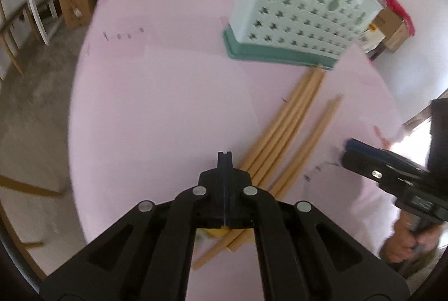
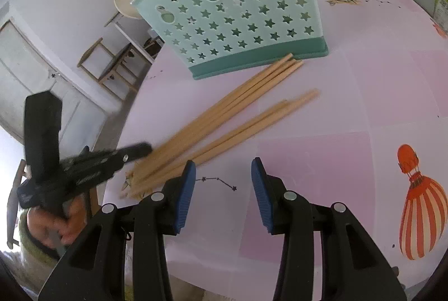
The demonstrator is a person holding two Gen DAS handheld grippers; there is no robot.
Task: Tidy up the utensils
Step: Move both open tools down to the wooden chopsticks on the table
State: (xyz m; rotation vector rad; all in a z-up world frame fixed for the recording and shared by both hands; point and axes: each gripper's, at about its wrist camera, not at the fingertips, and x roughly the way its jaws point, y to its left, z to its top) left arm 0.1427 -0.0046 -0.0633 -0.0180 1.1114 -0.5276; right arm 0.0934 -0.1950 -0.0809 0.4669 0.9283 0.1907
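Note:
Several wooden chopsticks point(image 1: 285, 127) point(image 2: 224, 110) lie loose in a fan on the pink table point(image 1: 168, 105) point(image 2: 350, 110). Their far tips reach the base of a mint-green utensil holder point(image 1: 302, 18) point(image 2: 238, 13) with star-shaped holes, which stands upright. My left gripper point(image 1: 224, 158) point(image 2: 140, 151) is shut with nothing showing between its fingers. It hovers over the near ends of the chopsticks, which run on under it. My right gripper point(image 2: 222, 169) point(image 1: 350, 151) is open and empty, just to the right of the chopsticks' near half.
A small heap of toothpicks point(image 2: 343, 1) lies far back on the table. A red hot-air balloon print point(image 2: 420, 211) marks the cloth at right. The table edge curves along the left, with wooden chairs point(image 2: 112, 63) and cardboard boxes point(image 1: 74, 7) beyond it.

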